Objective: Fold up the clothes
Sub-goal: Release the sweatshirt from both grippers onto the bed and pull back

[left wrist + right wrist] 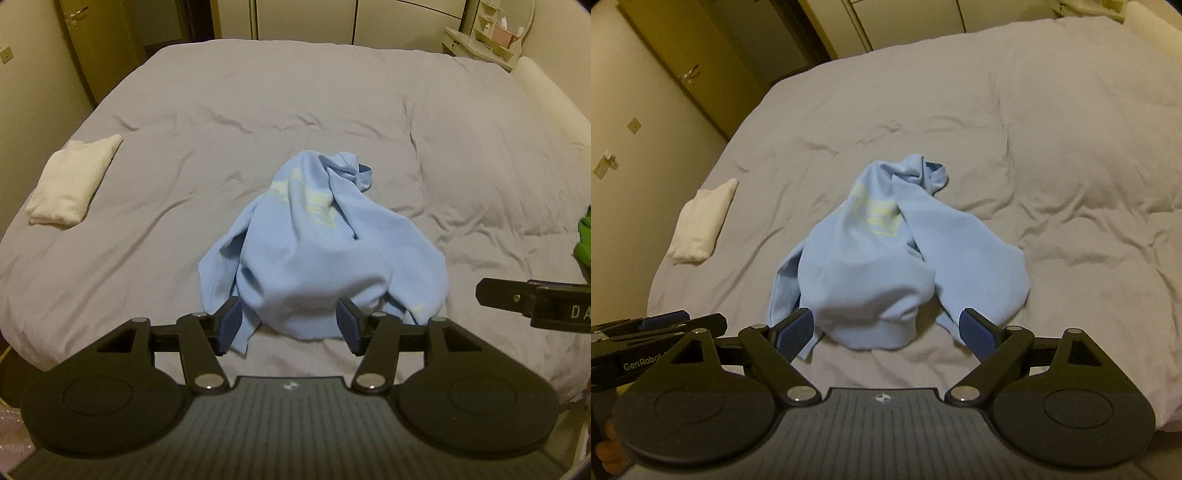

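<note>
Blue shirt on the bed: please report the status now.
Left gripper open, right gripper open, both empty. Blue shirt crumpled in a heap on the bed, not yet spread. Folded white cloth lies apart, far left; nothing in the way.

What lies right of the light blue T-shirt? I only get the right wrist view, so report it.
Observer: A bright green garment lies at the right edge of the bed, apart from the light blue T-shirt.
Operator: Check the shirt's near right side for print.
Observer: A pale yellow mark shows there, close to the hem.
Operator: Now give me the room's far right corner.
Observer: A white shelf unit stands there, holding a pink box.
</note>
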Action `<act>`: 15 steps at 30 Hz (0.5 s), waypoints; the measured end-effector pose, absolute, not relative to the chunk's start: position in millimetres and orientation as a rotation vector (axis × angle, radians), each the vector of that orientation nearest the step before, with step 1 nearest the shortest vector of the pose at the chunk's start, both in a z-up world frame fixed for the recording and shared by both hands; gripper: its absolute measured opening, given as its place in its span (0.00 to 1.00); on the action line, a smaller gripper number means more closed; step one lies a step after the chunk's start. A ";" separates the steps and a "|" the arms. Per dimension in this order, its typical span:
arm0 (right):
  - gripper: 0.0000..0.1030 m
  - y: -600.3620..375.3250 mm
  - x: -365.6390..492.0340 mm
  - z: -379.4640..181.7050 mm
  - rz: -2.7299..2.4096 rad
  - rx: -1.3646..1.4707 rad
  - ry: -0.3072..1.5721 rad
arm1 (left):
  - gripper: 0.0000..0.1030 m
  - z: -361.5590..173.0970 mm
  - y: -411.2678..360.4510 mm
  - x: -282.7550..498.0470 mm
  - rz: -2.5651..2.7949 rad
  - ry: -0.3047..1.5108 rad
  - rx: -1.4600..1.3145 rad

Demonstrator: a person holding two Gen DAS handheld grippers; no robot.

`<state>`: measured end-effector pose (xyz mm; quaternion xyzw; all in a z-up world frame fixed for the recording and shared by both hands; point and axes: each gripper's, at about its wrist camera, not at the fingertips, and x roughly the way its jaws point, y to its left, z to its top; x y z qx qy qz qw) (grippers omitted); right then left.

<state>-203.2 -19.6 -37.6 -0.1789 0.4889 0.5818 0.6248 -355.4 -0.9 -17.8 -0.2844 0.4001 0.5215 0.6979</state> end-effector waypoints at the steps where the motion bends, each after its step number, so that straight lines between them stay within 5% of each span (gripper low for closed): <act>1: 0.86 -25.8 -205.5 -36.7 1.336 -0.414 1.116 | 0.53 -16.7 -8.1 -356.1 1.165 0.890 -0.628; 15: 0.86 -94.7 -231.7 -37.9 1.373 -0.494 1.057 | 0.63 -12.5 -100.3 -367.4 1.208 0.898 -0.604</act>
